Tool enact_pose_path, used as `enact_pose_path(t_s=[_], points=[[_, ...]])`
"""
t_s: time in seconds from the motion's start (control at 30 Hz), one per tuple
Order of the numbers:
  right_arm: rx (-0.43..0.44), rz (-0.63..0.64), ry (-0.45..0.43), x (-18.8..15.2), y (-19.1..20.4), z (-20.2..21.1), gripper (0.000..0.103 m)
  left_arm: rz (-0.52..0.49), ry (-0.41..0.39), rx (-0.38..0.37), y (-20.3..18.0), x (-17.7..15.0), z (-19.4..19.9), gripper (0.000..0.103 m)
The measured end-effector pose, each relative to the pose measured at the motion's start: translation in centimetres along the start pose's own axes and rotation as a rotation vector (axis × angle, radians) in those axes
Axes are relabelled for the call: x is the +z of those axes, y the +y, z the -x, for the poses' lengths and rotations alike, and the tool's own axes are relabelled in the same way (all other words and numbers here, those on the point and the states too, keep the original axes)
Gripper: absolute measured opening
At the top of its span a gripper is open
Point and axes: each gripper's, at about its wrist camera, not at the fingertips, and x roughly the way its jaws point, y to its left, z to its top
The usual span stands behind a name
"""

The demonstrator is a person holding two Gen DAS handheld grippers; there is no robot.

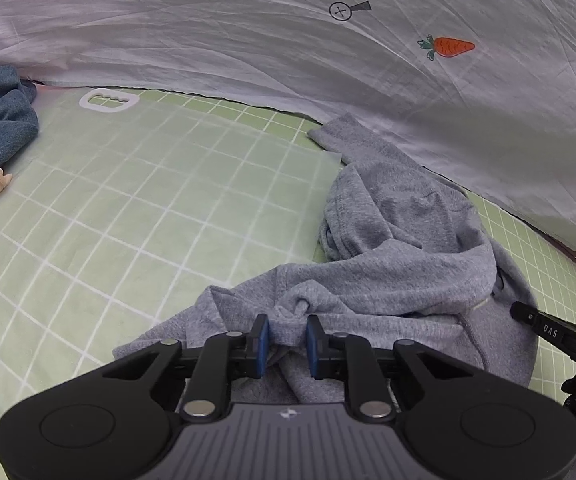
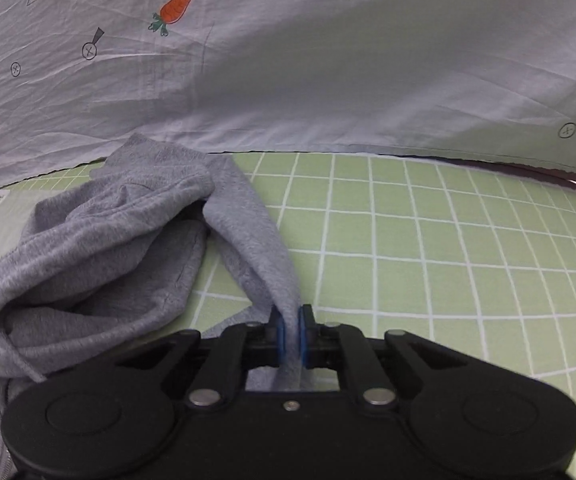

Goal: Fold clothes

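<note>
Grey hoodie bunches between both grippers' fingers — left gripper and right gripper each clamped on it.

The left hand-held gripper tilts steeply downward, its black linkage arms spread over a ribbed grey body. Its two blue-padded fingers stand a narrow gap apart with a bunched fold of the grey hoodie pressed between them, the pads bearing on the cloth from both sides. The right hand-held gripper also angles downward; its blue pads are drawn almost together, pinching a thin strip of the same hoodie that runs up and away from the fingertips. In the left wrist view the tip of the right hand-held gripper shows at the right edge, as a black finger lettered DAS.
</note>
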Motion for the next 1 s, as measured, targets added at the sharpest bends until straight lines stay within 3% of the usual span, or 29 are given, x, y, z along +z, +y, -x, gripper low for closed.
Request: enact_pose_path(t_s=[0.2, 0.4, 0.53, 0.67, 0.73, 0.8, 0.93, 1.0], points=[[-0.167, -0.159, 0.017, -5.6, -6.4, 4.7, 0.007, 0.054, -0.060, -0.007, 2.1, -0.4, 2.9, 0.019], [-0.307, -0.214, 0.030, -10.7, -8.9, 11.4, 0.007, 0.115, -0.124, 0.035, 5.1, -0.8, 5.3, 0.017], [-0.328, -0.240, 0.043, -13.0, -8.8, 13.7, 0.007, 0.205, -0.164, 0.122, 9.1, -0.6, 6.5, 0.017], [-0.341, -0.239, 0.045, -13.3, -8.1, 14.1, 0.008, 0.346, -0.124, 0.192, 14.2, -0.9, 6.7, 0.018], [-0.356, -0.245, 0.049, -13.0, -7.9, 13.8, 0.010, 0.355, -0.098, 0.194, 14.8, -1.5, 6.4, 0.019], [-0.365, -0.259, 0.044, -12.4, -7.8, 13.6, 0.030, 0.337, -0.095, 0.191, 14.7, -2.3, 6.5, 0.023], [-0.365, -0.255, 0.005, -11.2, -7.2, 14.1, 0.047, 0.272, -0.103, 0.159, 13.2, -3.1, 7.5, 0.041], [-0.359, -0.230, -0.013, -10.4, -6.8, 14.3, 0.066, 0.205, -0.127, 0.141, 11.9, -3.0, 8.1, 0.069]])
